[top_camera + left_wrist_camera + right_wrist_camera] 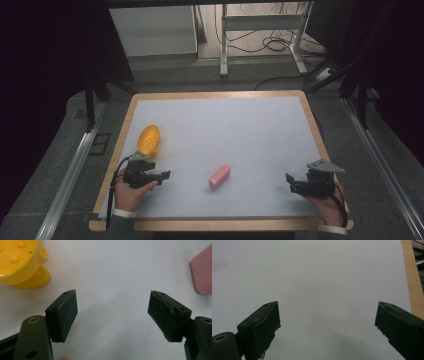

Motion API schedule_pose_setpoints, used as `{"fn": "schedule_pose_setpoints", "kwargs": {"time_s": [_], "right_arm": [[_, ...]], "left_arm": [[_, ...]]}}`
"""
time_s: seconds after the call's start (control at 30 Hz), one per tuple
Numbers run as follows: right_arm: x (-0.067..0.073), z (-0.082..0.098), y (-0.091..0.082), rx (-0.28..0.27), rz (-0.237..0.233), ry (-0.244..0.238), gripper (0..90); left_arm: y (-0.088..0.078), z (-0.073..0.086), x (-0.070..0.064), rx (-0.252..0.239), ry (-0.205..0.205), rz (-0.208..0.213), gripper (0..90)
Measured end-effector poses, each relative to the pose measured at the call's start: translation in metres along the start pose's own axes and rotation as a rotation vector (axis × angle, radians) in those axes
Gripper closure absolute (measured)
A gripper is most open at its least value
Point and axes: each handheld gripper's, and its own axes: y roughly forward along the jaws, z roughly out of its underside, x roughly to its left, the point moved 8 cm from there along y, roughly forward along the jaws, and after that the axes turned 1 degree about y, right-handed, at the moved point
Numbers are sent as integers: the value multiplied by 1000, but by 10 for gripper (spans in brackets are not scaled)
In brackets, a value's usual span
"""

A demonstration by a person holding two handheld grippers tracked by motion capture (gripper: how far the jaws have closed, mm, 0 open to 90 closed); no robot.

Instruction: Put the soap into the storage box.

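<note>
Both grippers rest wide open and empty: left gripper (162,176) near a yellow, probably plastic, scoop (149,139); right gripper (290,181) apart. Next: reaching the pink block (219,176).

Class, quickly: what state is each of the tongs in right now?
Left tongs: open, holding nothing.
Right tongs: open, holding nothing.
</note>
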Motion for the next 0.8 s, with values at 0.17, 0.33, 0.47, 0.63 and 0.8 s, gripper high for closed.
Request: {"fn": "schedule_pose_setpoints", "kwargs": {"time_s": [0.17,0.33,0.47,0.63,0.8], "right_arm": [[0,-1,3,2,-12,12,67],[3,0,5,3,-19,11,70],[5,0,5,0,-20,12,71],[5,0,6,-6,-31,10,73],[0,6,10,14,-44,26,74]], "left_arm": [[-5,2,2,-6,-8,-6,241],[-10,2,0,-15,-2,-6,241],[-12,0,0,-25,10,-23,246],[-13,-1,1,-19,17,-48,246],[-17,-1,1,-13,13,-86,246]]}}
